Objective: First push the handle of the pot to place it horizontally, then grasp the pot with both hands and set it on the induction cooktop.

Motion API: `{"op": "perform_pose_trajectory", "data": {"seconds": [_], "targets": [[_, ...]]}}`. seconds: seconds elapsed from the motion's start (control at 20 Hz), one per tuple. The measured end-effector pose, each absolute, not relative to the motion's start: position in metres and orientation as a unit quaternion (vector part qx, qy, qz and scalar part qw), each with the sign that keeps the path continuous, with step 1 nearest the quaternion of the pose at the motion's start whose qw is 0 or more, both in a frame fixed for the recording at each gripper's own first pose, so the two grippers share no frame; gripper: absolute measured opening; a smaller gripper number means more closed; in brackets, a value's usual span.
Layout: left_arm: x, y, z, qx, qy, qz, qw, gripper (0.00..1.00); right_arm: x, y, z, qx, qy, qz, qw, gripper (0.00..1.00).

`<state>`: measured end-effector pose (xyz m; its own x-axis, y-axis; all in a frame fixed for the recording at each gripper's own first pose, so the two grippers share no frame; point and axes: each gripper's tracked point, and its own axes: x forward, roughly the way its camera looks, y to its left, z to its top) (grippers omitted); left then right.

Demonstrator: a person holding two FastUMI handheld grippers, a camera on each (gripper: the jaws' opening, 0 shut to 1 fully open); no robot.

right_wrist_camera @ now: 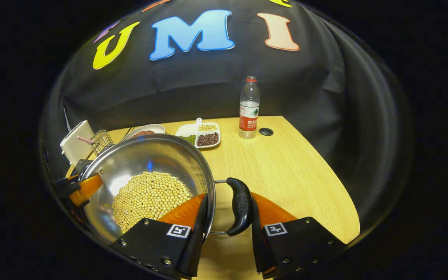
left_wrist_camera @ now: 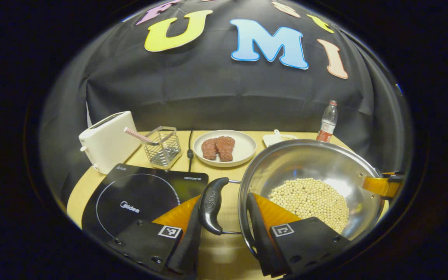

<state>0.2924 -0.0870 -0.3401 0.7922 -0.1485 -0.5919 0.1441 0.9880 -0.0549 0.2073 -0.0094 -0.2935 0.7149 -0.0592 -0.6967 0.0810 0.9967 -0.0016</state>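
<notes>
Gripping the pot [left_wrist_camera: 309,171] of beans by both side handles [left_wrist_camera: 212,206], my left gripper [left_wrist_camera: 224,229] and right gripper [right_wrist_camera: 228,229] hold it beside the "Midea" induction cooktop [left_wrist_camera: 138,194]; bottle [right_wrist_camera: 249,109] label unreadable.

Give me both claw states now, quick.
Left claw: straddles the pot's left handle and rim; clamped or not cannot be told.
Right claw: same on the pot's right handle.

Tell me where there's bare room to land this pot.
The induction cooktop glass is bare, bordered by toaster and wire basket. Wide bare table lies right of the pot, below the bottle. The back edge is crowded with plate and bean dish.
</notes>
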Motion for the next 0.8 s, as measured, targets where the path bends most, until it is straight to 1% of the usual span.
{"op": "perform_pose_trajectory", "data": {"seconds": [0.3,0.35,0.4,0.45,0.5,0.55,0.8], "targets": [[0.286,-0.045,-0.325,-0.004,0.306,-0.073,0.949,0.73,0.192,0.035,-0.281,0.02,0.374,-0.04,0.926,0.54],[0.286,-0.035,-0.325,-0.005,0.306,-0.073,0.949,0.69,0.194,0.042,-0.277,0.022,0.371,-0.04,0.927,0.54],[0.287,-0.025,-0.322,-0.007,0.305,-0.072,0.95,0.73,0.193,0.051,-0.275,0.021,0.368,-0.039,0.929,0.54],[0.287,-0.013,-0.321,-0.007,0.304,-0.071,0.95,0.73,0.193,0.06,-0.274,0.021,0.367,-0.038,0.929,0.54],[0.287,-0.002,-0.32,-0.007,0.304,-0.07,0.95,0.69,0.193,0.07,-0.272,0.022,0.366,-0.037,0.93,0.54],[0.289,0.008,-0.318,-0.007,0.303,-0.069,0.95,0.73,0.191,0.08,-0.271,0.022,0.365,-0.036,0.93,0.54],[0.292,0.061,-0.313,-0.004,0.3,-0.061,0.952,0.73,0.192,0.133,-0.269,0.025,0.361,-0.026,0.932,0.54]]}}
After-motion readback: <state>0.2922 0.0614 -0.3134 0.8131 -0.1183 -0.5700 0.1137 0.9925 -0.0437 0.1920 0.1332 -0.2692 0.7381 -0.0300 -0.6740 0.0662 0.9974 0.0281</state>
